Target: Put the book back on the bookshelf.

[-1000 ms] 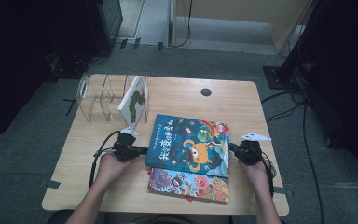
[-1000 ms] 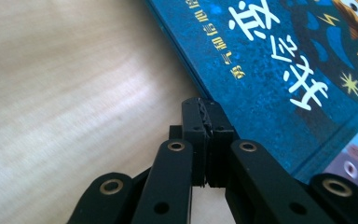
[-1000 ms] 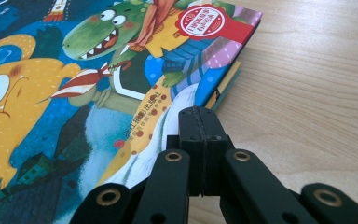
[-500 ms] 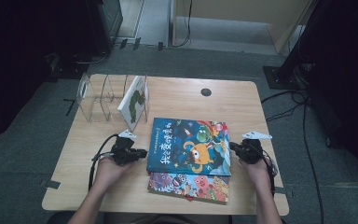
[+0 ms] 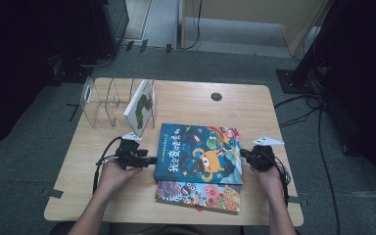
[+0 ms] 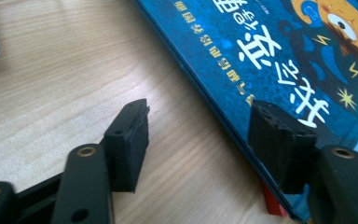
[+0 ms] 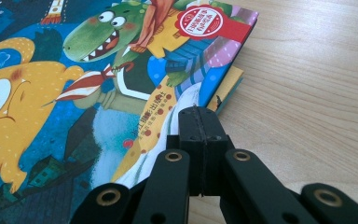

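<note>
A blue picture book [image 5: 200, 154] lies flat on top of a second, colourful book [image 5: 198, 193] in the middle of the wooden table [image 5: 186, 100]. My left gripper [image 5: 152, 159] is at the blue book's left edge. Its jaws have just been opening. In the left gripper view [image 6: 200, 121] one pad [image 6: 130, 140] hangs over bare table and the other pad [image 6: 279, 140] sits over the blue book's [image 6: 270, 51] cover, neither pressing on it. My right gripper [image 5: 243, 152] is at the book's right edge. It is shut [image 7: 199, 112], empty, its tip over the cover [image 7: 51, 116].
A clear acrylic rack [image 5: 100, 105] stands at the table's back left, with a white book [image 5: 141, 107] leaning upright at its right end. A small round cable hole [image 5: 216, 97] is at the back centre. Cables trail from both grippers toward the front edge.
The left gripper's jaws have opened at the blue book's left edge and let it go. The right hand and its gripper have stayed where they were.
</note>
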`<control>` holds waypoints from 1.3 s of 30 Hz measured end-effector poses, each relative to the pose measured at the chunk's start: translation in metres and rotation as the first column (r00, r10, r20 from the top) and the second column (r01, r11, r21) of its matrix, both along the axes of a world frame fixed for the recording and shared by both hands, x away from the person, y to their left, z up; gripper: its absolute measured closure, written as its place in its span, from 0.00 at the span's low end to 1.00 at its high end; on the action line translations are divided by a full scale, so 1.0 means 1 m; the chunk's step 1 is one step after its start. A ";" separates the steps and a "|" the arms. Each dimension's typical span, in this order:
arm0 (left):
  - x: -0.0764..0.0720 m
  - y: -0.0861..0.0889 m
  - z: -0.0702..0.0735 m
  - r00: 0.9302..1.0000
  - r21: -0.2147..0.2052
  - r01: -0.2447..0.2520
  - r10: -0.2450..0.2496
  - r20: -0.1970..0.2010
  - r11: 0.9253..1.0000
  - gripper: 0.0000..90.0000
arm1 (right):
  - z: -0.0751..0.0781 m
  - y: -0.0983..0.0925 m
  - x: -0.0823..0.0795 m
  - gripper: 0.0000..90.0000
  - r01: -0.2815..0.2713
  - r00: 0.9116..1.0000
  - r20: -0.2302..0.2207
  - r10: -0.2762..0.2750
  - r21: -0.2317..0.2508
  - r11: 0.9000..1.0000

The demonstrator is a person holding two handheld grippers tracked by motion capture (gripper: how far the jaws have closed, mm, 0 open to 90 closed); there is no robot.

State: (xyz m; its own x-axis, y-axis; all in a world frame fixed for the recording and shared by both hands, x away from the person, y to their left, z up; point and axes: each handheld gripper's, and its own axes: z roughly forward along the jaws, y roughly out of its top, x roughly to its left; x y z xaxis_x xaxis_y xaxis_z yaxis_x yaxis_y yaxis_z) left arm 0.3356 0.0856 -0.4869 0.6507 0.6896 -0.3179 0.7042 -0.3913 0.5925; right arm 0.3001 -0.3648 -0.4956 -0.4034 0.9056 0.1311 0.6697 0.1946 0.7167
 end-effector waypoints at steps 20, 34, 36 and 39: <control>0.018 -0.012 -0.008 0.998 -0.028 0.022 -0.024 -0.065 0.999 0.32 | -0.001 0.011 0.001 1.00 -0.035 0.999 0.025 0.035 -0.016 0.999; 0.026 -0.026 -0.009 0.992 -0.031 0.076 -0.078 -0.097 0.997 0.30 | -0.002 0.012 -0.001 1.00 -0.021 0.999 0.029 0.022 -0.007 1.000; 0.028 -0.029 -0.010 0.991 -0.028 0.072 -0.075 -0.115 0.997 0.28 | -0.003 0.012 -0.001 1.00 -0.025 0.999 0.029 0.025 0.000 1.000; 0.029 -0.030 -0.010 0.990 -0.027 0.067 -0.069 -0.125 0.997 0.28 | -0.003 0.012 -0.001 1.00 -0.029 0.999 0.030 0.029 0.000 1.000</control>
